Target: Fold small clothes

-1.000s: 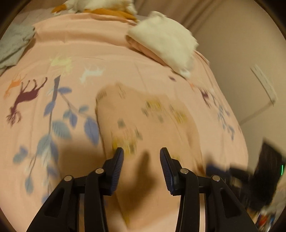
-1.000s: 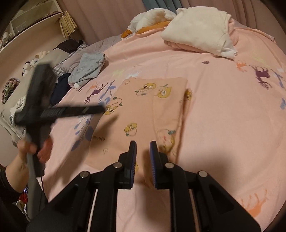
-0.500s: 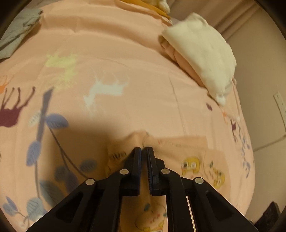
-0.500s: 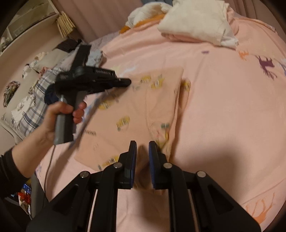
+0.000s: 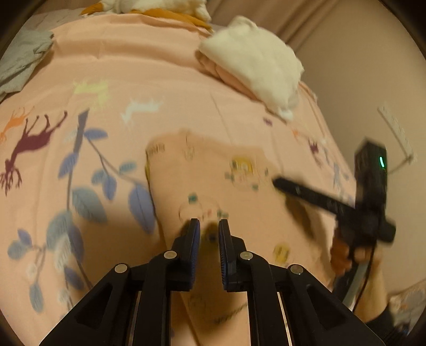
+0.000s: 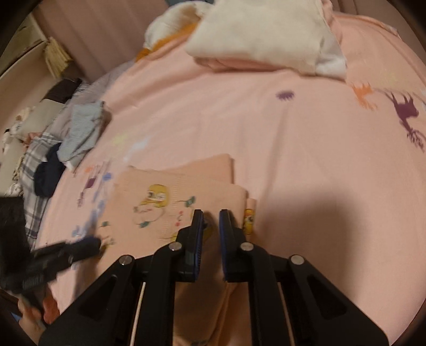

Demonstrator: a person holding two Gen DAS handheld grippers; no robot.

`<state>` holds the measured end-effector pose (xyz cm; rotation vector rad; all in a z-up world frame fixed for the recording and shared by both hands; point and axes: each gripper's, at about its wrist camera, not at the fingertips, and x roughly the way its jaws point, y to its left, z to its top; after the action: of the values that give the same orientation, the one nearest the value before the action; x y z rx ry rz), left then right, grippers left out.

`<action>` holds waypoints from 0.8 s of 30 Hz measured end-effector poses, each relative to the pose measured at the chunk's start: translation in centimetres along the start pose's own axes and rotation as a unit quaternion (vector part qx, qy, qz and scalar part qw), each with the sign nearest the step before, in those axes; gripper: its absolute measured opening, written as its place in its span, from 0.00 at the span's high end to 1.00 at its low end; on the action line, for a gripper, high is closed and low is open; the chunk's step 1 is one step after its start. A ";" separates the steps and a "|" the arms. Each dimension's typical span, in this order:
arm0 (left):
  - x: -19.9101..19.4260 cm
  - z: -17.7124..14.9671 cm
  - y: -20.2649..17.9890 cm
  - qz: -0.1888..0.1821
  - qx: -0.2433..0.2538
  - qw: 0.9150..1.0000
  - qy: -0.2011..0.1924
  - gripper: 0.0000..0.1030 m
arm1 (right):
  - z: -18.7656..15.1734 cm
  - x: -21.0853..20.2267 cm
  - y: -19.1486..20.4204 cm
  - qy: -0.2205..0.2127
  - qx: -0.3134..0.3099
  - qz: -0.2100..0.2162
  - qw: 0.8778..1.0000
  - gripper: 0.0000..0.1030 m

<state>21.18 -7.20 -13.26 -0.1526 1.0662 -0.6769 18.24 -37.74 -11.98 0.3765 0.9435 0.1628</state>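
A peach garment with yellow cartoon prints (image 5: pixel 226 165) lies on the pink bedspread (image 5: pixel 159 87), its layers doubled over (image 6: pixel 159 202). My left gripper (image 5: pixel 209 229) is shut on a fold of it, and the cloth runs up from the bed into the narrow jaws. My right gripper (image 6: pixel 211 221) has its jaws closing down on fabric at the garment's right edge, which rises between them. Each gripper shows blurred in the other's view: the right gripper (image 5: pixel 277 182) over the garment's right side, the left gripper (image 6: pixel 95 242) at the lower left.
A folded stack, white on pink (image 6: pixel 261 32), sits at the far side of the bed. A grey garment (image 6: pixel 82 130), a dark item and plaid fabric (image 6: pixel 34 170) lie at the left edge. A white and orange pile (image 5: pixel 159 5) is farthest back. A wall (image 5: pixel 359 79) borders the right.
The left jaws shut on the garment's far corner, then drew back with it, doubling the cloth. The right gripper slid forward over the garment's right edge and its jaws narrowed.
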 end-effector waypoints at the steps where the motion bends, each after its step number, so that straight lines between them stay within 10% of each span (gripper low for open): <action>1: 0.3 -0.4 -0.1 0.007 0.007 1.000 0.004 0.91 | -0.1 -0.1 -0.1 -0.001 0.005 0.001 1.000 0.92; 9: -2.4 -1.7 0.2 -0.007 -0.018 1.000 -0.005 0.88 | -1.7 -5.0 1.2 -0.014 -0.011 0.032 0.999 0.73; 13: -3.5 -2.9 1.4 -0.019 -0.050 0.999 -0.003 0.48 | -4.1 -6.6 0.5 0.000 0.010 0.070 0.997 0.48; 24: -2.3 -4.7 4.4 -0.121 -0.154 0.980 0.039 0.48 | -9.0 -6.2 -5.0 0.061 0.168 0.168 0.969 0.44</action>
<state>18.45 -1.47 -15.69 -0.5343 1.2372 -0.7361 7.17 -41.99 -14.01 0.8497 1.0255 0.3404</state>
